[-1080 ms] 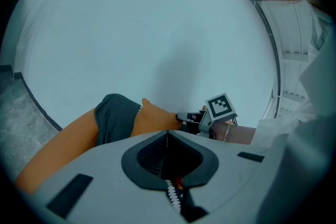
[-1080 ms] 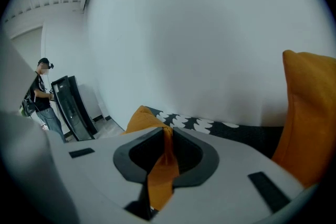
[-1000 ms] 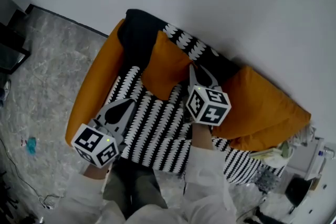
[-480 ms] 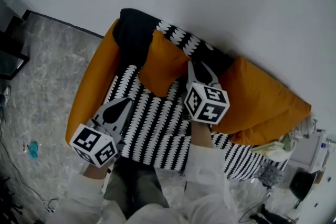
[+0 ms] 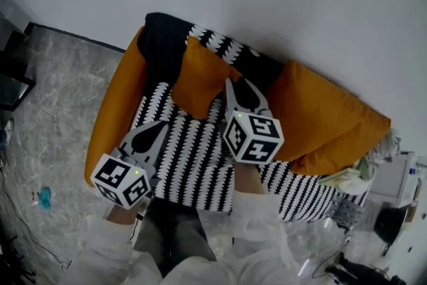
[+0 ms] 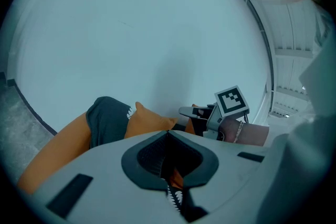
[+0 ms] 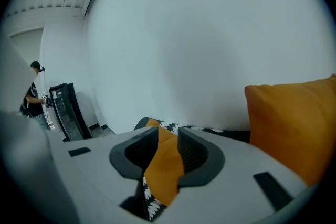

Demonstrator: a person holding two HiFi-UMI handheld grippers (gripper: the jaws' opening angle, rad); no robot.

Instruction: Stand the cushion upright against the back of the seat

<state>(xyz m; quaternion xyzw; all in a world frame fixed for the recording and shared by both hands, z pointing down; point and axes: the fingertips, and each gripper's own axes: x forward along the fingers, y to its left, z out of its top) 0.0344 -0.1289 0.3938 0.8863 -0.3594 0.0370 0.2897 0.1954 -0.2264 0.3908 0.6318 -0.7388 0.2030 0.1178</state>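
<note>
The orange sofa [image 5: 110, 120] carries the small orange cushion [image 5: 198, 77], leaning on its dark backrest [image 5: 167, 43]. The right tool [image 5: 233, 85] sits at the cushion's right edge, jaws just opening around it and seemingly not pressing. The left tool [image 5: 163, 127], pressed together, hovers well apart.

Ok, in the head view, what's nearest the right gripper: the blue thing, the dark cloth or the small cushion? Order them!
Right gripper jaws have just been opening.
1. Small cushion, between its jaws.
2. Dark cloth, at the back left.
3. Blue thing, floor, far left.
</note>
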